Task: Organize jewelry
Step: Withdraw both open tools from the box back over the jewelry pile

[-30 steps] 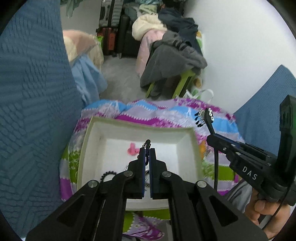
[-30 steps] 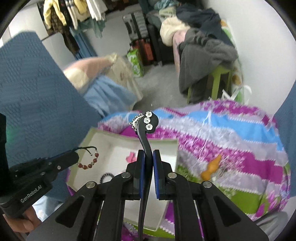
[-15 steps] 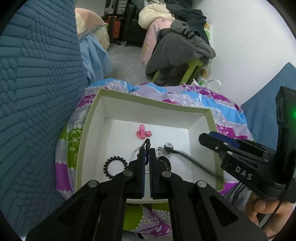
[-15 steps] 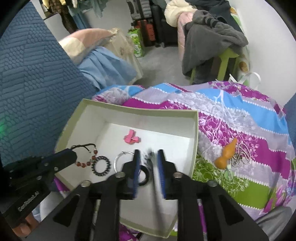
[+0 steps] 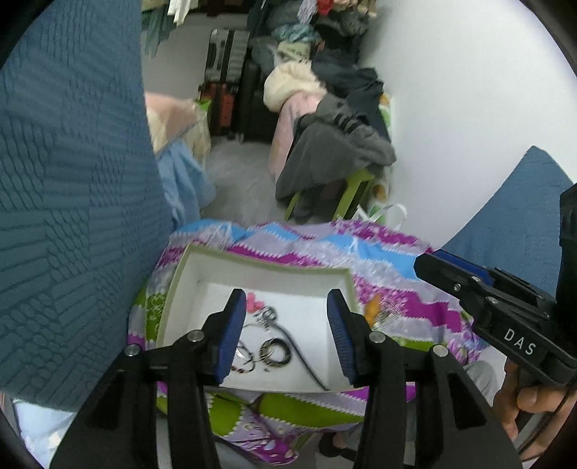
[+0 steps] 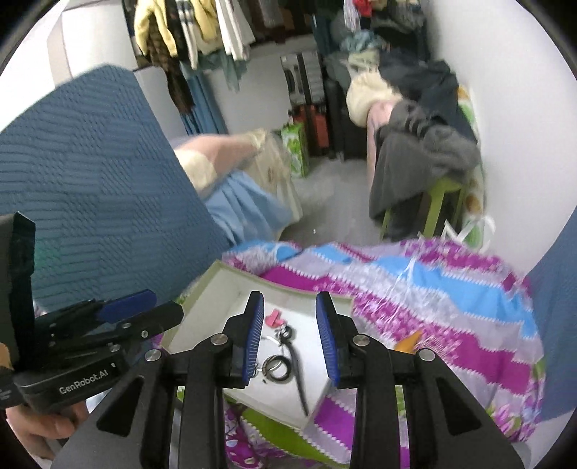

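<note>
Both tools (image 5: 286,335) (image 6: 290,339) agape — above box (image 5: 274,265)

Home bedroom, probably: hanging clothes (image 6: 202,32), suitcases (image 5: 225,75) (against far wall), patterned quilt (image 6: 432,288), clothes-heaped stool (image 5: 355,187).

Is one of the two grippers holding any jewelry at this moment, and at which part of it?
Nothing is held. The left gripper and the right gripper both stand open above the white box; the black hairband and the rings lie inside it.
</note>
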`<state>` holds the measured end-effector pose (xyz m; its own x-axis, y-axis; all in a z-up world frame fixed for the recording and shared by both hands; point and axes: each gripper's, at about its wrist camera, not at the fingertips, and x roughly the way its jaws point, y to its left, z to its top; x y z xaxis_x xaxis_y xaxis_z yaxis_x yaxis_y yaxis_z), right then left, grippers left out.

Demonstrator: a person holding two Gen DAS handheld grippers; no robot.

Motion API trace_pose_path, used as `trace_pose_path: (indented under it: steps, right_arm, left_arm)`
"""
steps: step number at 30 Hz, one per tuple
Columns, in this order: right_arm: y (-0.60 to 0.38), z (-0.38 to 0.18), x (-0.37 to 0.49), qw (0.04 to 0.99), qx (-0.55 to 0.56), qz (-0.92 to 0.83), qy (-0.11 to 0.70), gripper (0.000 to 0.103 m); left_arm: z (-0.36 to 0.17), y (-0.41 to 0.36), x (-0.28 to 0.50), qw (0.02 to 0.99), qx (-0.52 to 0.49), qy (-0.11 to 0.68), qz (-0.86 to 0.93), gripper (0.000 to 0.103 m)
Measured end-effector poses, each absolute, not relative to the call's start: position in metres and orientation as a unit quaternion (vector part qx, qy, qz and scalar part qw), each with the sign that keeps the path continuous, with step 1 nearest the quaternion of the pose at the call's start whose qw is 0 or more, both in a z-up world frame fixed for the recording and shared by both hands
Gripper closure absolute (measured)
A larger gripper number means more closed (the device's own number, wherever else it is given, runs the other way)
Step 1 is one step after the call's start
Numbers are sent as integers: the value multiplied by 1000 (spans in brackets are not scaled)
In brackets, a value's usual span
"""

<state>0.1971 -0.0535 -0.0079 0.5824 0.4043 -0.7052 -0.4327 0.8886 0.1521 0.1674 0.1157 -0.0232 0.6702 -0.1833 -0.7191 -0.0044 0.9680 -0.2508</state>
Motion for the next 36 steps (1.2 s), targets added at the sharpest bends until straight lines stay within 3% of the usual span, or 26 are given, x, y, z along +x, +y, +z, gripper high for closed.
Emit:
trace_pose_path:
  steps: [7, 15, 36]
  right_arm:
    - [-89, 19, 178, 906, -34, 239, 347, 75]
    - [-143, 10, 171, 918, -30, 213, 332, 75]
    - [-247, -113, 181, 913, -3, 158, 375, 75]
  left_arm:
    - [-1, 84, 157, 918, -132, 369, -66, 56]
    - [-14, 36, 153, 917, -141, 361, -93, 56]
    - [-124, -57, 173, 885, -122, 421, -155, 56]
